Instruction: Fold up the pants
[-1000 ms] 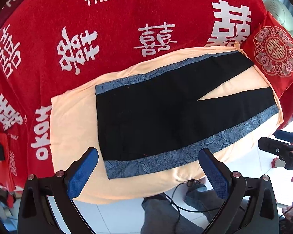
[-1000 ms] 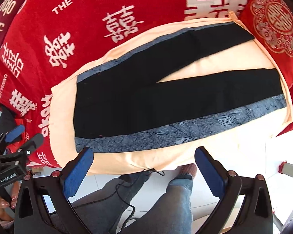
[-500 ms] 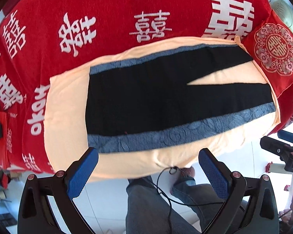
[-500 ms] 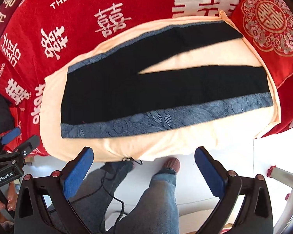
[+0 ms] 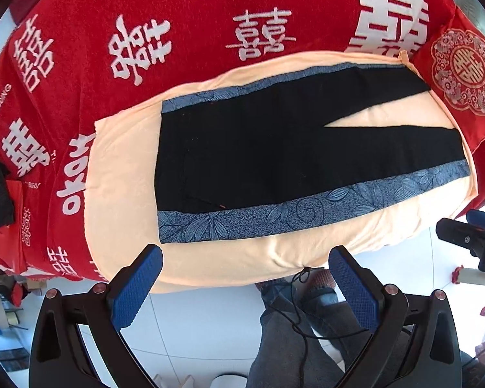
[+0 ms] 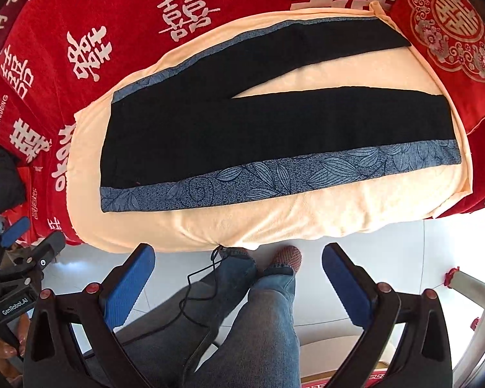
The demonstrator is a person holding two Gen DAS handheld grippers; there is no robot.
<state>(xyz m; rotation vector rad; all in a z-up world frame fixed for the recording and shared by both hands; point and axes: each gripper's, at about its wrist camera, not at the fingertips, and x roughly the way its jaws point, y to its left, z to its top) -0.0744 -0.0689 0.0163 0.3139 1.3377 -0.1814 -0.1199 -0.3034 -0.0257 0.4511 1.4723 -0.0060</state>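
Observation:
Black pants [image 5: 268, 155] with blue patterned side stripes lie flat on a peach cloth [image 5: 119, 174], waist to the left, legs spread to the right. They also show in the right wrist view [image 6: 242, 129]. My left gripper [image 5: 245, 262] is open and empty, held above the near edge of the cloth. My right gripper [image 6: 239, 255] is open and empty, off the near edge, over the person's legs. The left gripper shows at the left edge of the right wrist view [image 6: 19, 258].
A red blanket with white characters [image 5: 210, 16] covers the bed under the peach cloth [image 6: 307, 220]. A red embroidered cushion [image 6: 446, 22] sits at the far right by the pant hems. The person's legs [image 6: 258, 307] and a black cable are on the white floor.
Both grippers have pulled back and shifted slightly; the pants sit higher and more level in both views. The pants have not moved. Both grippers stay open.

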